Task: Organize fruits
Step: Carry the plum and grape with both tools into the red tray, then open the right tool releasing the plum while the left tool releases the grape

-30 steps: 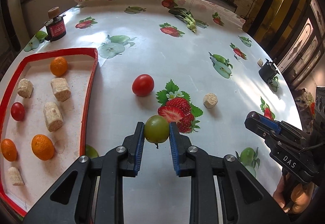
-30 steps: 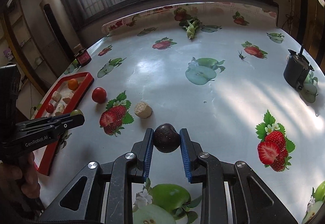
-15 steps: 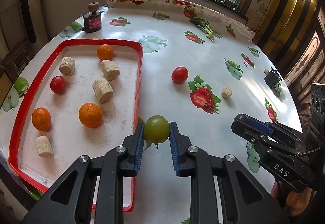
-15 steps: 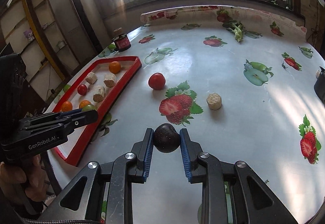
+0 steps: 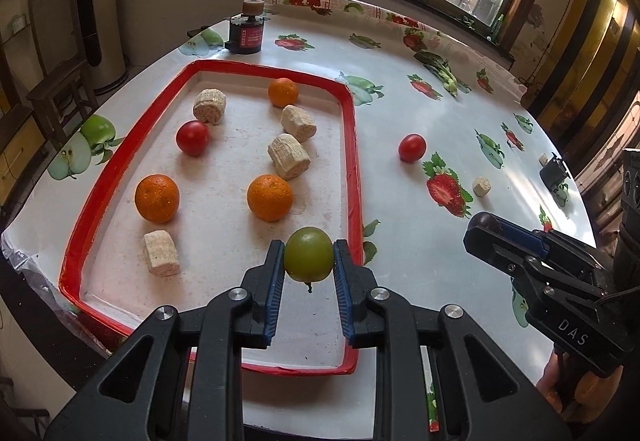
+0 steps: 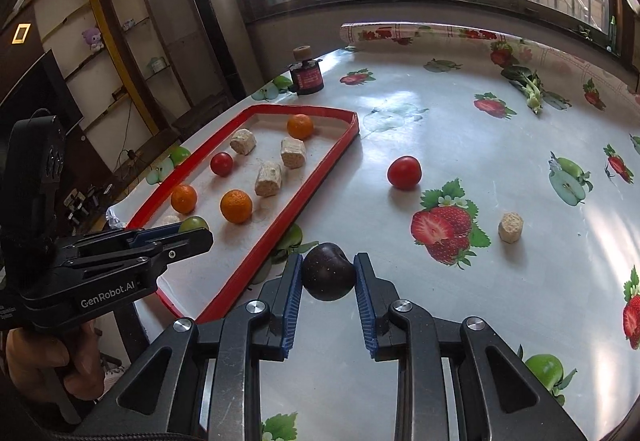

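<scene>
Two grippers: left gripper (image 5: pixel 308 261) clamps a green fruit (image 5: pixel 308 254) above the red-rimmed tray (image 5: pixel 353 145); right gripper (image 6: pixel 328 273) clamps a dark plum (image 6: pixel 328 272) beside it.

Left gripper (image 5: pixel 308 261) carried green fruit (image 5: pixel 308 254) over red tray (image 5: pixel 352 145) (apparently airborne); right gripper (image 6: pixel 328 273) followed.
</scene>
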Available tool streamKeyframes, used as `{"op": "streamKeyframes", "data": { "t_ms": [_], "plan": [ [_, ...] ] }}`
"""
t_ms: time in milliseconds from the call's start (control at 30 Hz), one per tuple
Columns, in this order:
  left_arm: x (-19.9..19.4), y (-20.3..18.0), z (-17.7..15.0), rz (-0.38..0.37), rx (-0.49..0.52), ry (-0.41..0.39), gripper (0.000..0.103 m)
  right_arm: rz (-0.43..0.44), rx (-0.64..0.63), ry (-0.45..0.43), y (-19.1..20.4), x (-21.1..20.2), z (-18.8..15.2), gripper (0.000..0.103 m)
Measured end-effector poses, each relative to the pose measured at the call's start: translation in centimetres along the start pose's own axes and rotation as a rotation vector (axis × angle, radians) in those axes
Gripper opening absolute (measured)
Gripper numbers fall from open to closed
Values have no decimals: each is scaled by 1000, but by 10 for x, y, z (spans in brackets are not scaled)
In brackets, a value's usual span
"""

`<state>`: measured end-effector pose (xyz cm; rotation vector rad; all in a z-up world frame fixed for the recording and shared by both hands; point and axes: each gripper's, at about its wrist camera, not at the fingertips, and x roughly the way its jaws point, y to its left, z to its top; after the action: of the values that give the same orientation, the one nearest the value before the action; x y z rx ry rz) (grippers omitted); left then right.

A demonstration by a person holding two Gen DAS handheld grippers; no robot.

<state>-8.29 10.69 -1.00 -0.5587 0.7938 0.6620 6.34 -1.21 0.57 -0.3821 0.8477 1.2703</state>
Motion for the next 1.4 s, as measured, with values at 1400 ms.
{"op": "streamKeyframes", "data": {
  "t_ms": [1400],
  "plan": [
    [-3,95,-19,102,-149,37,22,92,-127,116,76,93,30,28]
  ]
}}
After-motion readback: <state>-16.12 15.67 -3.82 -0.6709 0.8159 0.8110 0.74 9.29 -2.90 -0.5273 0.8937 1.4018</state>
